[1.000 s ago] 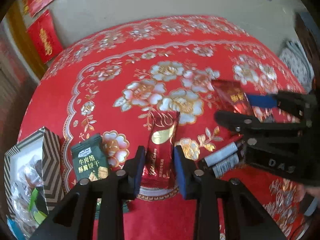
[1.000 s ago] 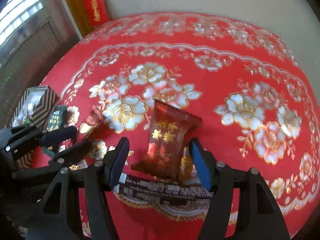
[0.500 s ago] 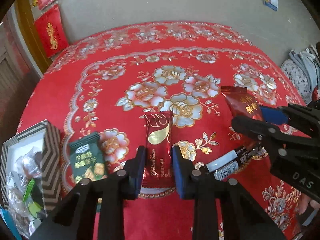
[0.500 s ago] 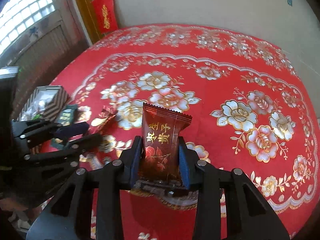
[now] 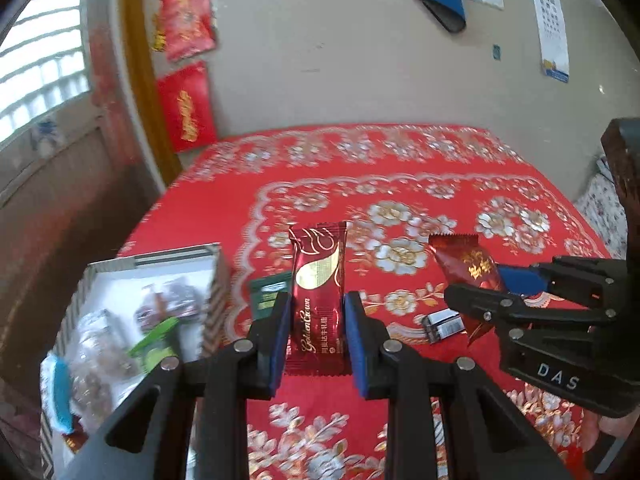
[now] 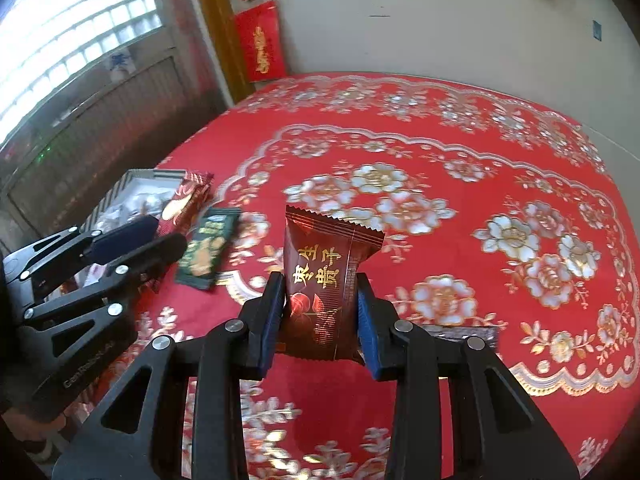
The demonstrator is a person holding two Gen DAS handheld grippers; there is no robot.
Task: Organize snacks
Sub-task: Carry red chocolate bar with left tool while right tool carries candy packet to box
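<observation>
The left tongs [image 5: 316,320] are clamped on a slim dark-red wafer-bar packet [image 5: 318,300] with gold script, its blue pads pressing both long edges so the packet stands upright between them, lifted clear of the red floral tablecloth [image 5: 400,152] that covers the surface. The right tongs [image 6: 320,316] grip a wider maroon jujube snack packet [image 6: 326,280] printed with gold characters, held upright by its lower half with its serrated top edge free above the pads. In the left wrist view the right tongs appear at the right side with that maroon packet pinched in their tips, and a small dark-and-silver packet [image 5: 442,324] lies on the cloth just below them. A dark-green biscuit packet [image 6: 206,250] lies flat on the cloth between the two tongs, partly hidden behind the left pad in the left wrist view. To the left of it sits an open striped box [image 5: 216,288] with a white interior, already holding a jumble of wrapped snacks, blurred, one with a green wrapper [image 5: 154,346]. Red paper decorations [image 6: 260,42] hang on the wall behind the surface, beside a window.
</observation>
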